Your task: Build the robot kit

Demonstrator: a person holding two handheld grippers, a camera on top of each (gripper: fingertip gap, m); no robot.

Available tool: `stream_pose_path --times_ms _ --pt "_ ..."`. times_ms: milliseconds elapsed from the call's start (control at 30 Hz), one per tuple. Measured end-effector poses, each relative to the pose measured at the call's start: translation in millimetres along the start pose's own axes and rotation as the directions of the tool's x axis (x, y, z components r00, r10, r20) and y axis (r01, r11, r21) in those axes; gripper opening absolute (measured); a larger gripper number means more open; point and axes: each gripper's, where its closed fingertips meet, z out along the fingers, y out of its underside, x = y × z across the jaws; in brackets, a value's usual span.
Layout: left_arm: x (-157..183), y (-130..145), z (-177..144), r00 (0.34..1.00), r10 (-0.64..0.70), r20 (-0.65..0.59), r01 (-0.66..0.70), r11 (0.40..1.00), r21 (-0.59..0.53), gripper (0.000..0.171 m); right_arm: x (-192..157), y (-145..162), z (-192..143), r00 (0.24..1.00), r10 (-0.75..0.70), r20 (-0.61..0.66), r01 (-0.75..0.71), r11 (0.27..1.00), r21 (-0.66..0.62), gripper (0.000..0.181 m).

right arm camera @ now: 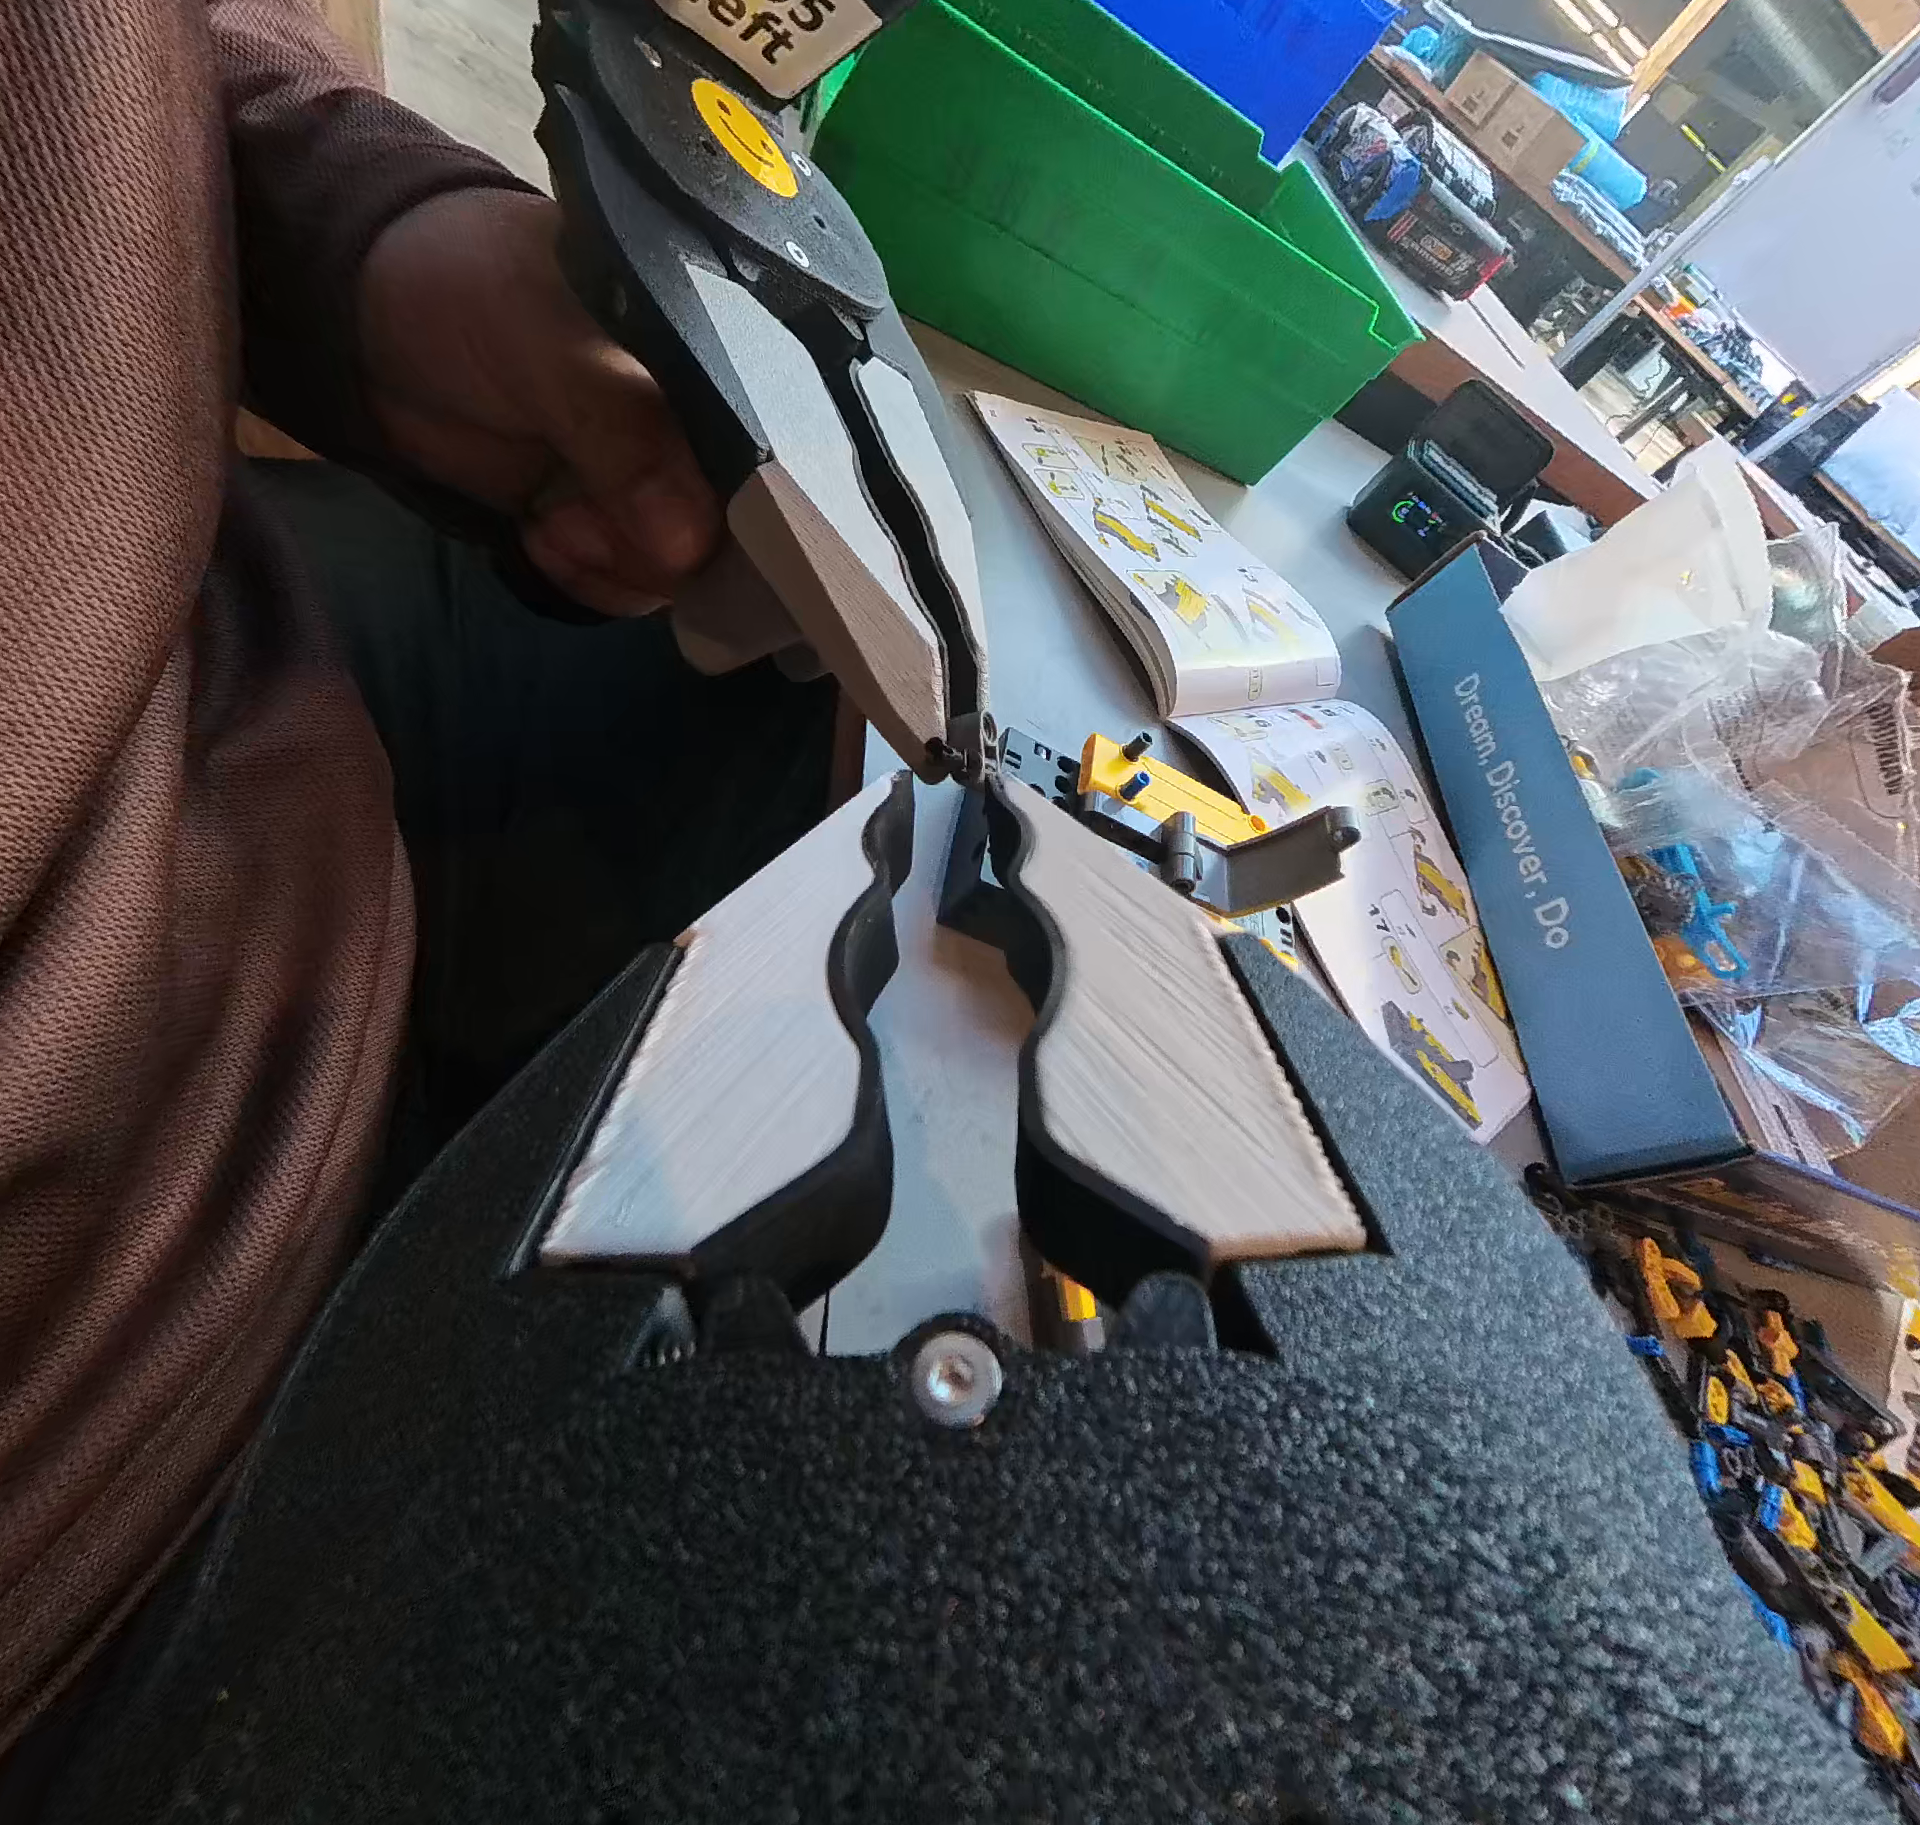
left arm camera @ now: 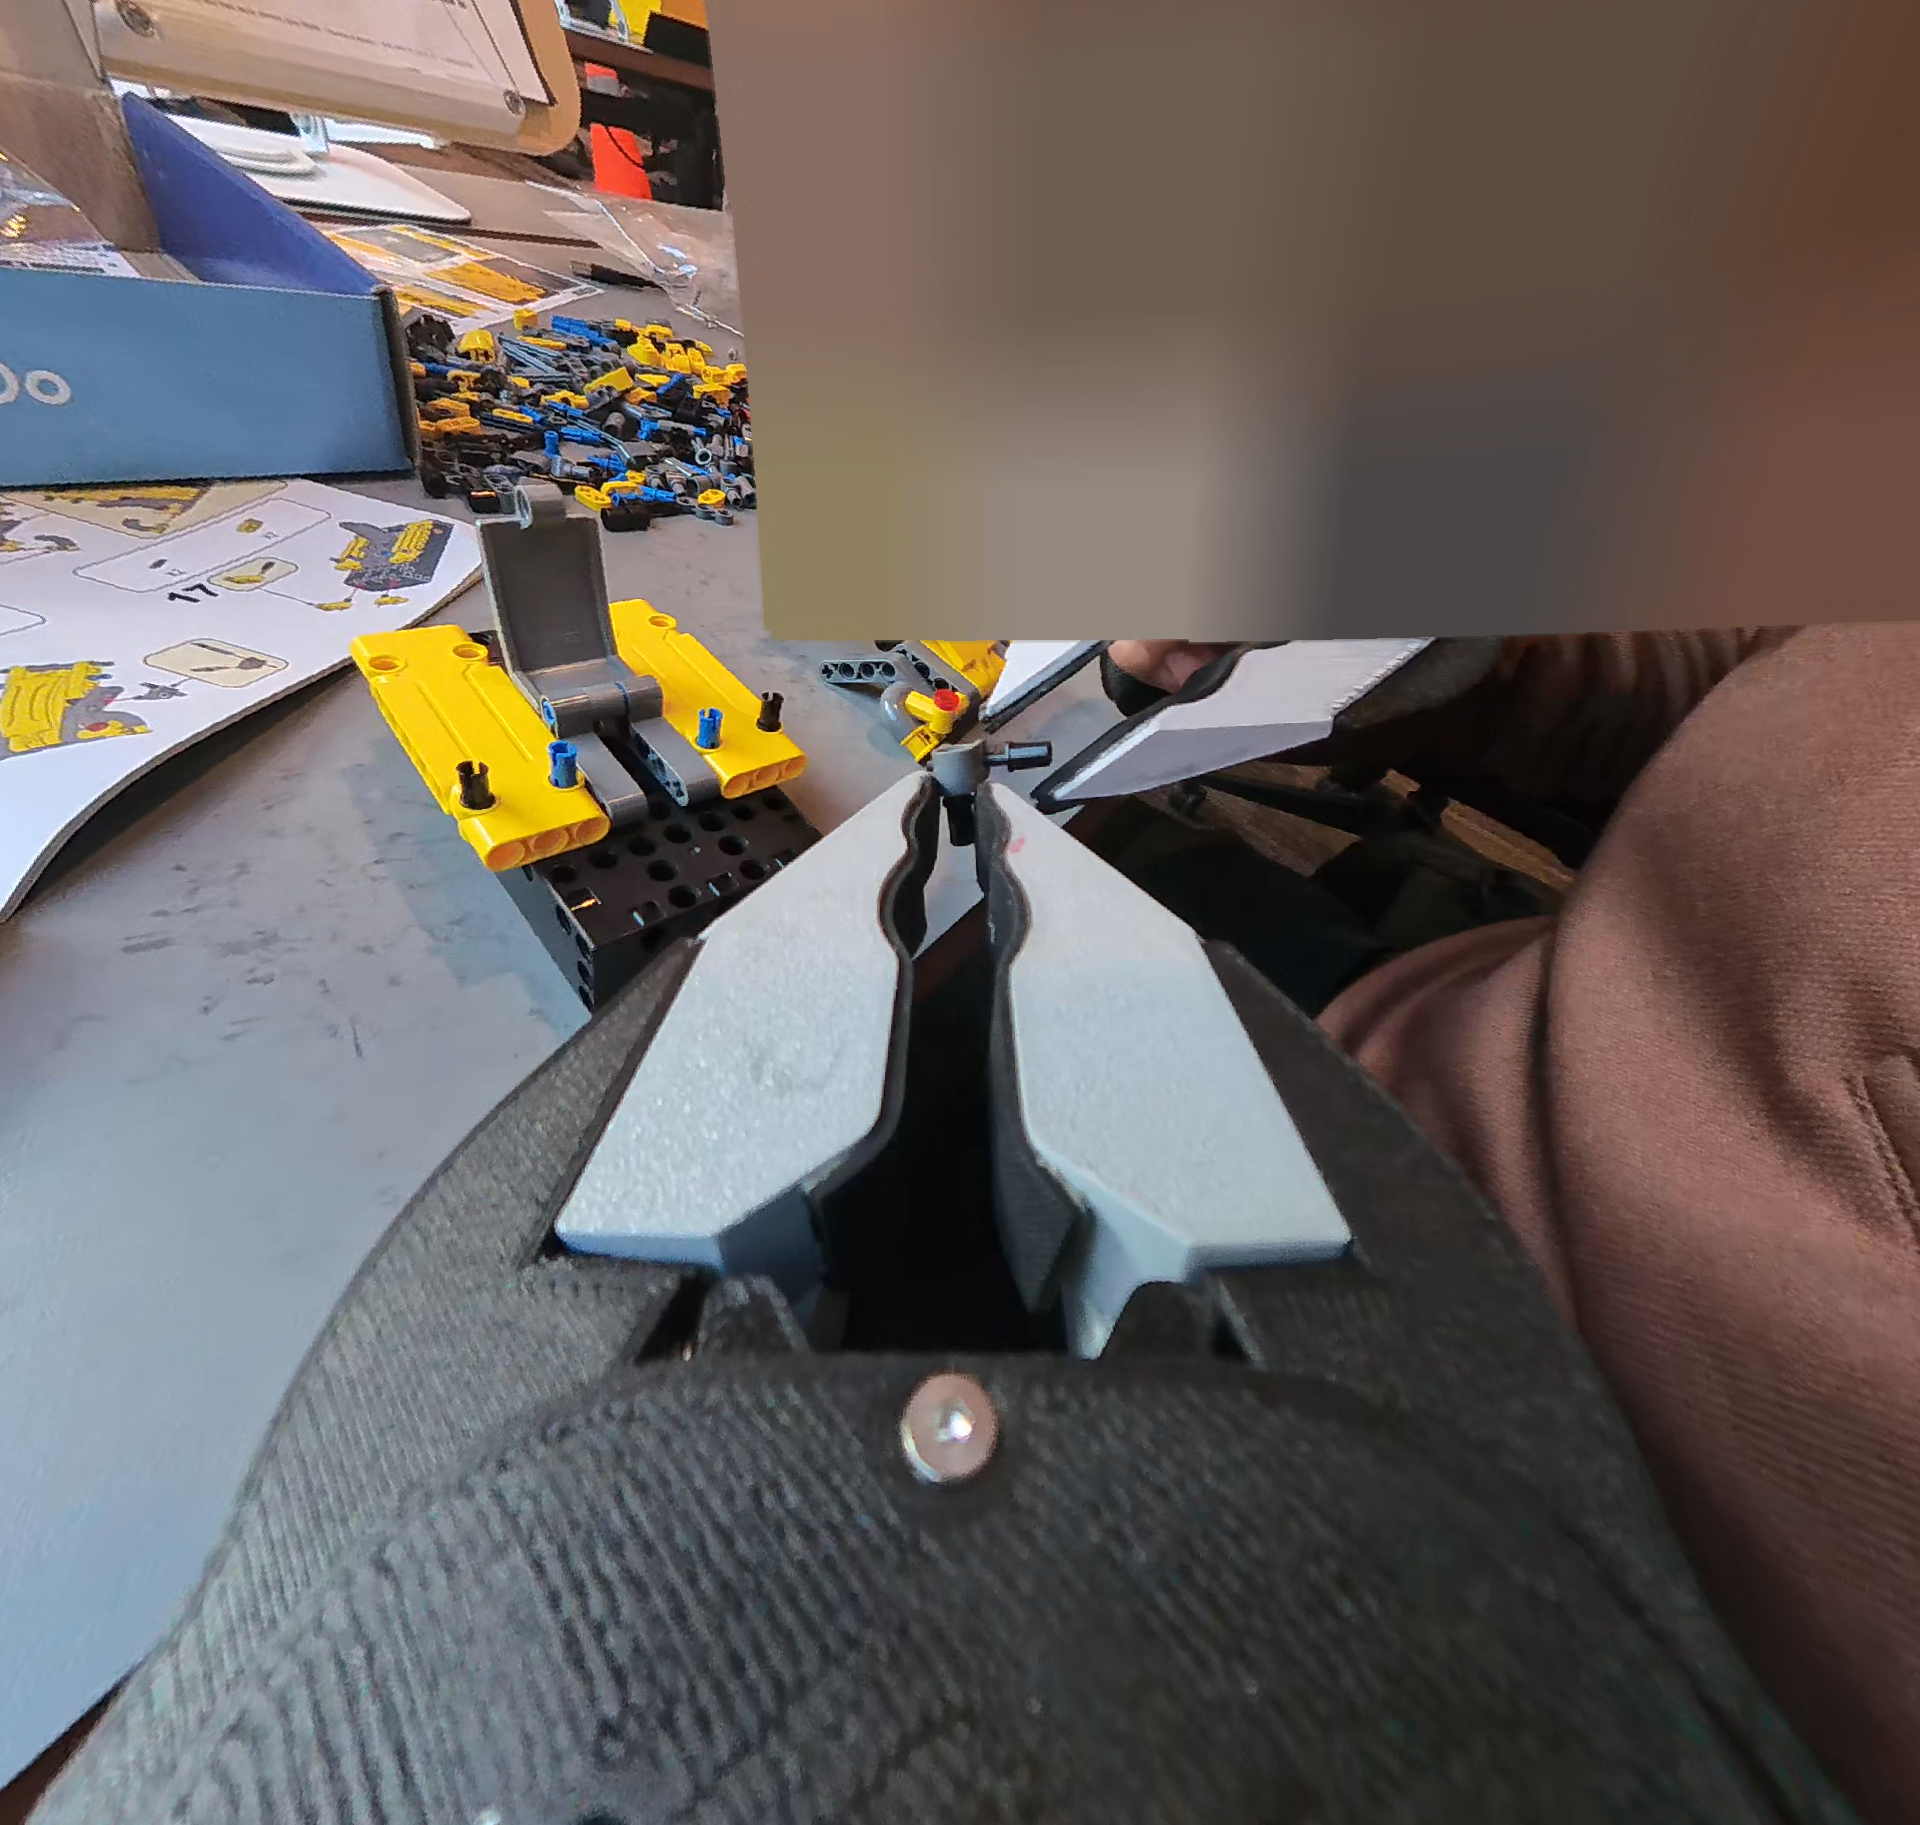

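Left tool [left arm camera: 958, 788]: closed on a small grey connector [left arm camera: 958, 765] with a black pin [left arm camera: 1023, 755] sticking out sideways; only the tips are seen to grip it.
Right tool [right arm camera: 951, 788]: fingers nearly together at the tips, a narrow gap left; nothing is seen clamped. Its tips are just beside the connector, apparently at the pin.
Connector position: held in the air near the worktop [left arm camera: 208, 1100] edge, in front of a person's brown sleeve [left arm camera: 1714, 1152].
Model: a yellow-and-grey brick assembly [left arm camera: 582, 736] on a black perforated base [left arm camera: 675, 861] is set just beyond the tips.
Surroundings: an open instruction booklet [left arm camera: 156, 653], a blue box [left arm camera: 197, 383], a pile of loose bricks [left arm camera: 592, 414] and green bins [right arm camera: 1091, 217] are seen.
Risk: the connector is judged likely to twist or slip out, since it is pinched only at the tips and a sideways push on the pin would lever it; over the edge, it could be dropped to the floor.
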Motion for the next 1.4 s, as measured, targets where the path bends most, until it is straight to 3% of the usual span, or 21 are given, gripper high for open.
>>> stream_pose_path --times_ms 600,1000,1200,1400 --pt "-9.6 5.7 2.6 0.999 -0.040 -0.005 0.040 0.999 -0.015 0.004 4.0 10.4 3.1 0.995 0.095 0.030 -0.095 0.996 0.002 0.012" --pt "-4.5 19.1 12.4 0.926 -0.354 -0.129 0.342 0.934 -0.107 0.004 1.4 21.1 5.5 0.997 0.072 0.023 -0.071 0.995 -0.068 0.016" --pt "-1.2 26.9 16.2 0.901 -0.409 -0.144 0.387 0.909 -0.156 0.004 -7.1 25.5 5.6 0.999 0.014 0.034 -0.010 0.994 -0.107 0.015" --pt "2.0 32.2 18.3 0.864 -0.475 -0.163 0.446 0.875 -0.188 0.004 -10.9 26.4 4.4 0.999 -0.003 0.054 0.010 0.993 -0.118 0.002"
